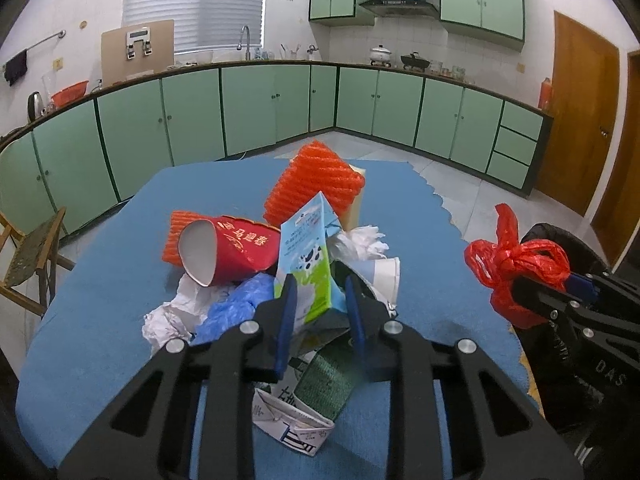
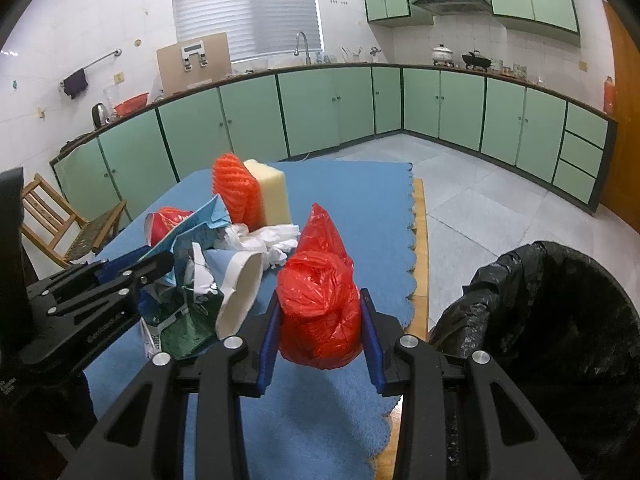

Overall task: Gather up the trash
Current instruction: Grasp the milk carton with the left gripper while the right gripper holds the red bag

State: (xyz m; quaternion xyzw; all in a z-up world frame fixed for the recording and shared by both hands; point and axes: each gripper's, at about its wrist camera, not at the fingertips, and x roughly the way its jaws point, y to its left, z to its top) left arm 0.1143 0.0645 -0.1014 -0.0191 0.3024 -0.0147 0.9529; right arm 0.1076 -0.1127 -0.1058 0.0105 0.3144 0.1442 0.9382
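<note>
- Trash is heaped at the middle of the blue mat (image 1: 100, 280) on the table: a red paper cup (image 1: 236, 254) on its side, a milk carton (image 1: 306, 264), crumpled white paper (image 1: 172, 312), a blue glove (image 1: 230, 306), an orange foam net (image 1: 320, 184) and a yellow sponge (image 2: 270, 194).
- Left gripper (image 1: 320, 292) has its blue pads on either side of the milk carton's lower end, pressed against it.
- Right gripper (image 2: 320, 320) is clamped on a knotted red plastic bag (image 2: 318, 304), held above the mat's edge.
- From the right wrist camera, the black-lined bin (image 2: 560, 320) sits at 3 o'clock of the bag, beside the table.
- A white paper cup (image 2: 240, 292) lies at 9 o'clock of the bag, just beside it.
</note>
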